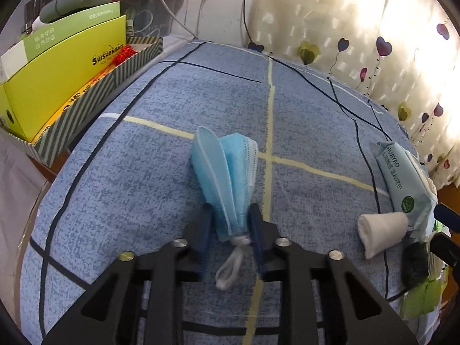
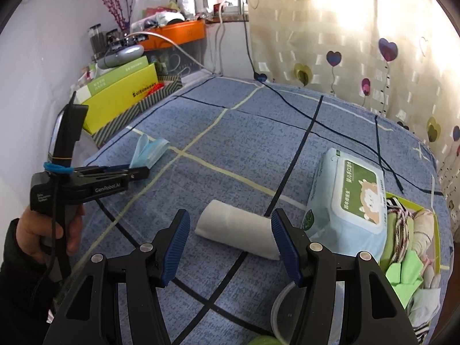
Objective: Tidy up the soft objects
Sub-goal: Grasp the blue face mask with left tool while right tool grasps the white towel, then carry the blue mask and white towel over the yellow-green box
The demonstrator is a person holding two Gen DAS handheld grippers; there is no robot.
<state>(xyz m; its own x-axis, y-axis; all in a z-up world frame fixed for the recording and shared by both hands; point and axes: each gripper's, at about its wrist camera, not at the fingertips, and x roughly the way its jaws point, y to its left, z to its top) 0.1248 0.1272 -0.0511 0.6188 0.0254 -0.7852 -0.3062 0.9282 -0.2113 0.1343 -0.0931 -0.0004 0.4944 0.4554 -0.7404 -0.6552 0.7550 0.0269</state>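
While the left gripper [image 1: 230, 224] pinches a blue mask [image 1: 227, 172], the right gripper [image 2: 230, 244], open, straddles a white roll [image 2: 238, 234] beside the "HUAYAO" pack [image 1: 402, 181].

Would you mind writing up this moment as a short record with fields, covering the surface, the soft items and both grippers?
surface: blue checked bedsheet
left gripper: closed around the bunched end of the blue face mask, whose white ear loop trails behind
right gripper: open, jaws either side of the white rolled cloth, not gripping it
beside the roll: wet wipes pack
far right: yellow-edged tray of socks and cloths
left edge: yellow-green box
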